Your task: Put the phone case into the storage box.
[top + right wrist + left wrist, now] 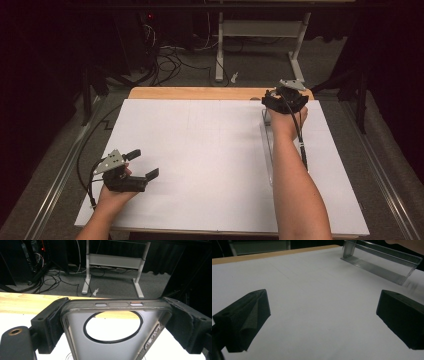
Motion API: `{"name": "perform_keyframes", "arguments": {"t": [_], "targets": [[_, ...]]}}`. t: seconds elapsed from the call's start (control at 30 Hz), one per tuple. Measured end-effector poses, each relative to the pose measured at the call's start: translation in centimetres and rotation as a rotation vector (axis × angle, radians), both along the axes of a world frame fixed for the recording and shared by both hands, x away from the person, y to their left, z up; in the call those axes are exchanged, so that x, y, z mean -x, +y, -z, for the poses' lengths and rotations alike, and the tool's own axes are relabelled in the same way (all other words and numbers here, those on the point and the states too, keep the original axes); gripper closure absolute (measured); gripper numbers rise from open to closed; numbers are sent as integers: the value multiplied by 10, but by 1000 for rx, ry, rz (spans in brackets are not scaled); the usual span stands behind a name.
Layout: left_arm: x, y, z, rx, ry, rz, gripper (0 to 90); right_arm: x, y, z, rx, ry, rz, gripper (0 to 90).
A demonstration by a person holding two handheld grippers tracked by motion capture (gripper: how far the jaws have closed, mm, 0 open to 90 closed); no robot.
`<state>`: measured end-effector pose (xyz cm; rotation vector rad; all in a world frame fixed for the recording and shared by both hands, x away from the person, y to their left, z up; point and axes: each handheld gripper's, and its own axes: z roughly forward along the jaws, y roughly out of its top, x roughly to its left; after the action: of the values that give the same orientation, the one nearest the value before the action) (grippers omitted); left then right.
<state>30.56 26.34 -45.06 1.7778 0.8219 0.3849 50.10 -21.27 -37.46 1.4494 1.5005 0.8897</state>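
High view first: the right gripper (284,100) sits in the upper right of the frame near the wooden table edge (200,93), with the forearm running along a clear plastic tray (267,150) that lies on the white sheet (210,165). What it's pinching is too small to read from up here. The left gripper (134,169) hovers in the lower left, jaws spread, nothing in them.

Left gripper view: both black jaws stand wide apart over bare white sheet, and the clear tray fills the upper right, long and thin-walled.

Right gripper view is where you actually see it: the jaws are clamped on a translucent phone case (112,322), centre frame, pads on its two long side walls, ring cutout in the back facing the camera. I'd guess it's feather-light, flexy and a bit slick, so squeezing hard will bow it. Gripping the side rails near a corner, where it looks stiffest, seems the safest bet.
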Motion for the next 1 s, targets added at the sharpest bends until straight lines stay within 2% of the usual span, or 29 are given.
{"name": "perform_keyframes", "arguments": {"t": [0.2, 0.4, 1.0], "targets": [[0, 1, 0, 2, 0, 0, 3, -2, -1, 4, -12, 25, -5, 59], [0, 1, 0, 1, 1, 0, 3, -4, 0, 6, -16, 19, -12, 3], [0, 0, 1, -9, 6, -3, 3, 2, -4, 4, -28, 11, -58, 2]]}}
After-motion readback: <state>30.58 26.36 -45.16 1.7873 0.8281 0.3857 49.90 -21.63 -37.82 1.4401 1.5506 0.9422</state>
